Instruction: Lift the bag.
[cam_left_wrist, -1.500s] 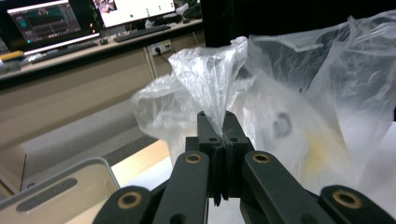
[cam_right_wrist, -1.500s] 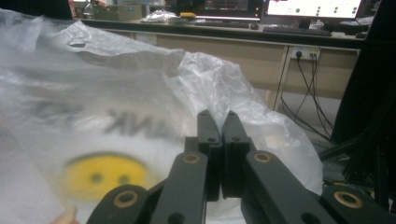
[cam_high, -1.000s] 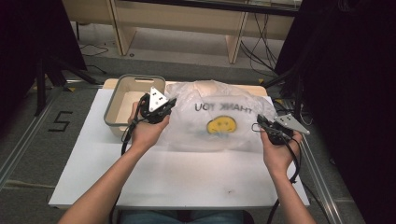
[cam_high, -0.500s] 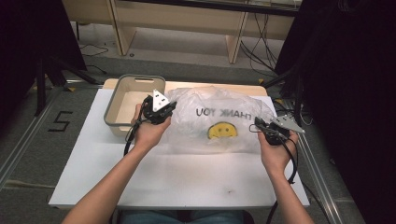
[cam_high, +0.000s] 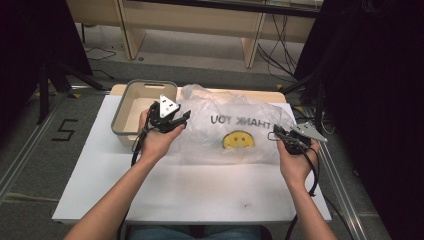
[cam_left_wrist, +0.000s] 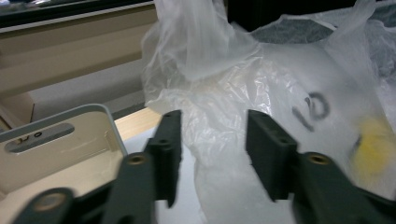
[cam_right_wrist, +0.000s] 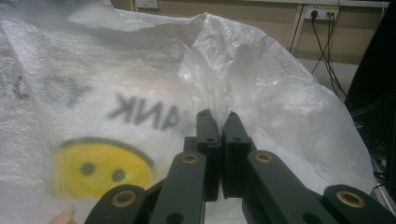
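A clear plastic bag (cam_high: 235, 132) with black lettering and a yellow smiley lies crumpled on the white table (cam_high: 200, 190). My left gripper (cam_high: 182, 117) hovers at the bag's left edge. Its jaws have just been opening and now stand apart (cam_left_wrist: 212, 126). Crinkled bag film (cam_left_wrist: 261, 84) shows in the gap, but neither pad presses on it. At the bag's right edge, my right gripper (cam_high: 274, 132) is shut (cam_right_wrist: 218, 116) on a pinched fold of the bag (cam_right_wrist: 140, 70).
A beige plastic bin (cam_high: 145, 83) stands at the table's back left, just left of my left gripper, and its rim (cam_left_wrist: 70, 116) is close beside the left jaw. Wooden furniture legs and cables lie on the floor beyond the table.
The left gripper's jaws have come apart and let go of the bag's left edge. The bag has sagged lower onto the table. Both hands have kept their places.
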